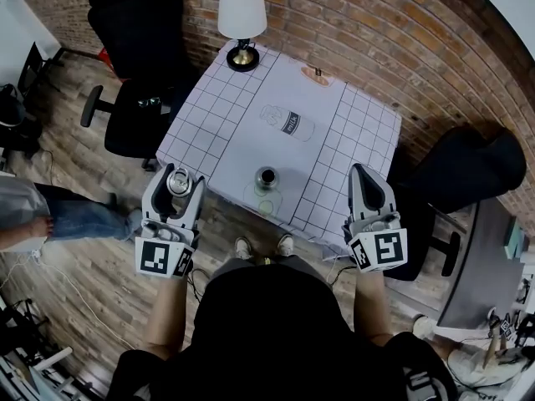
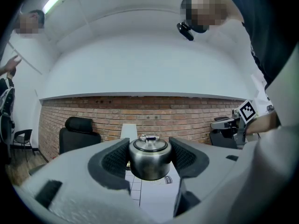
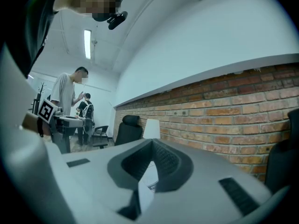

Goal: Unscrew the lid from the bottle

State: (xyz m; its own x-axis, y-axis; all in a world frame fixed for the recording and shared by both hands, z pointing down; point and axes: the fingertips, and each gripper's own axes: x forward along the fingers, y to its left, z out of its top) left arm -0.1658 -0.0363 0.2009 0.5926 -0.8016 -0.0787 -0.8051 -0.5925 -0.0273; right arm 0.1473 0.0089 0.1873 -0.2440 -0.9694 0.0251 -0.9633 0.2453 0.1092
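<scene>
A steel lid (image 1: 178, 182) with a small ring on top sits between the fingers of my left gripper (image 1: 176, 179), held off the table's near left edge. In the left gripper view both ribbed pads press on the lid's (image 2: 149, 158) sides, so the left gripper (image 2: 149, 154) is shut on it. The steel bottle (image 1: 267, 178) stands upright near the table's front edge, its mouth uncovered. My right gripper (image 1: 366, 182) hangs off the table's near right corner. In the right gripper view, the right gripper (image 3: 152, 146) is shut with nothing between its pads.
The small table (image 1: 351, 132) has a grid-patterned white cloth with a printed milk bottle (image 1: 287, 122). A white lamp (image 1: 242, 13) stands at its far corner. Black office chairs (image 1: 138, 107) (image 1: 464, 174) flank the table, and a brick wall (image 1: 376, 23) runs behind. A person (image 1: 33, 211) is at the left.
</scene>
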